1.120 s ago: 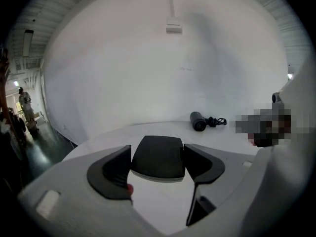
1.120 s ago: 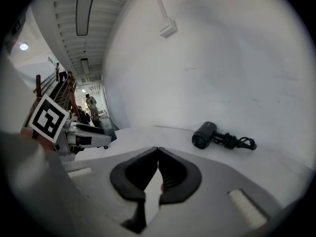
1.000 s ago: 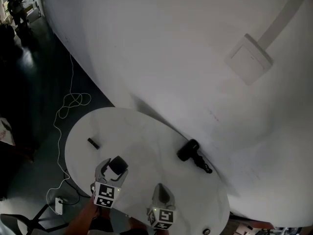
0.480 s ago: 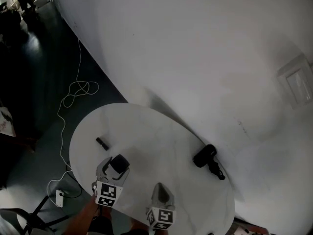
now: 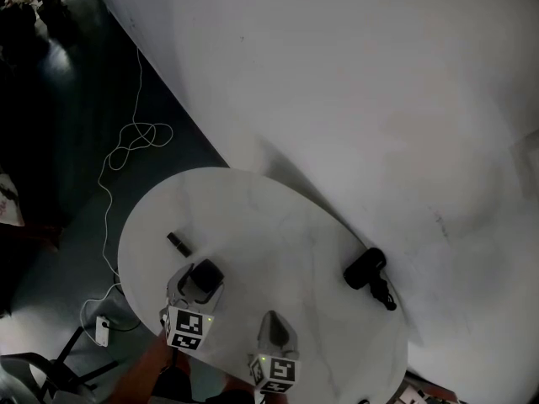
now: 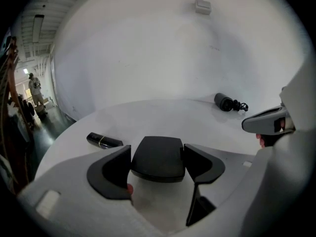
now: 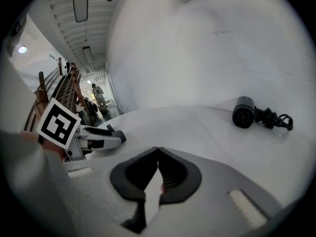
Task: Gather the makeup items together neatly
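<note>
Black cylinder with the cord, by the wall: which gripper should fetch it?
Probably right. The right gripper is shut and empty, and the black cylinder lies on its side of the table. The left gripper is shut on the compact.

So the flat black rounded-square compact [image 6: 157, 158] was held level, pinched in the left gripper [image 5: 199, 280] around 9 o'clock on the white round table [image 5: 278, 217]. A short glossy black lipstick tube [image 6: 104, 140] with a gold band lay on its side near it, at 10 o'clock. A matte black cylinder [image 7: 243, 112] trailing a curly cord lay at the 3 o'clock edge, well apart.
</note>
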Demonstrator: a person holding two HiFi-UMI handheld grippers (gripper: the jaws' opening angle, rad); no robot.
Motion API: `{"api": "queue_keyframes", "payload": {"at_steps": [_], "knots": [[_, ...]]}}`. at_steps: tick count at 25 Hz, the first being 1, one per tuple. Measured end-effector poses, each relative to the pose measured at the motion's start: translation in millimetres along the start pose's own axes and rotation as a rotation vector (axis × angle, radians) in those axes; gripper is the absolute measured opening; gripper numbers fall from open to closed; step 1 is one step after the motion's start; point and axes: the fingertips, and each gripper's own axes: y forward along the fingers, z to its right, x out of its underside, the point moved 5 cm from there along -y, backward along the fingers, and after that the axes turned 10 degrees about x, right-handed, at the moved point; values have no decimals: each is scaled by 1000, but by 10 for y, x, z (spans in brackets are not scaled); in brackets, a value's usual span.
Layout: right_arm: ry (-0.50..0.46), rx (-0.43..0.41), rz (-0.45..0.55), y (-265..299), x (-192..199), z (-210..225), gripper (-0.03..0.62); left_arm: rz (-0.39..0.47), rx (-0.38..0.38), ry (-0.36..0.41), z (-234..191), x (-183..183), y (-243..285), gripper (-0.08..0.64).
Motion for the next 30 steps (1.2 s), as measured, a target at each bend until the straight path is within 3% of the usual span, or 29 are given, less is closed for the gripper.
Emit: {"api": "queue_keyframes", "payload": {"at_steps": [20,30], "knots": [[1,6,8,-79,3,28,5,-4,24,2,25,-33,0,353],[5,42,84,-390,-258,65,5,131,28,69,135,-563,-356,352]]}}
